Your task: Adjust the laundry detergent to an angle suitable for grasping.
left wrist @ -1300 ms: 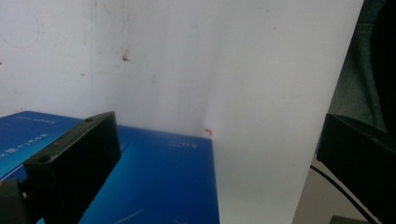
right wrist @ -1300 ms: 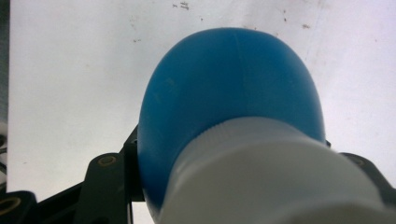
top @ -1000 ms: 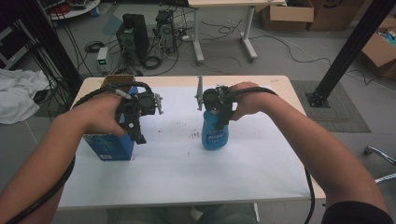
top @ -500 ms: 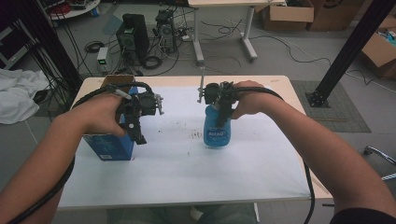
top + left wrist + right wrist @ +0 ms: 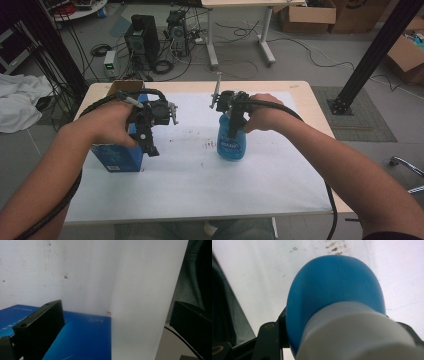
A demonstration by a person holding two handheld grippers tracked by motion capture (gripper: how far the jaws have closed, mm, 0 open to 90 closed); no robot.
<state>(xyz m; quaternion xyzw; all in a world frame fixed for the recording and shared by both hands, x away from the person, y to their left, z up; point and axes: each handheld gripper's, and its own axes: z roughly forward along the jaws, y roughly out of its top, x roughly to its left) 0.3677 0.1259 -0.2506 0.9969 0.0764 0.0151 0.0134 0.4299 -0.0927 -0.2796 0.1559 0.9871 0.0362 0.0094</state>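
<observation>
A blue bottle with a white cap stands upright near the middle of the white-covered table. My right gripper comes down onto its top and is shut on its neck. In the right gripper view the blue bottle and its white cap sit between the jaws of the right gripper. A blue box stands at the table's left. My left gripper hangs open at the box's right edge. In the left gripper view the blue box lies low between the wide-apart jaws of the left gripper.
A brown cardboard flap shows behind the blue box. Faint dark smudges mark the sheet between box and bottle. Beyond the far edge, computer cases and cables sit on the floor; a black post rises at the right.
</observation>
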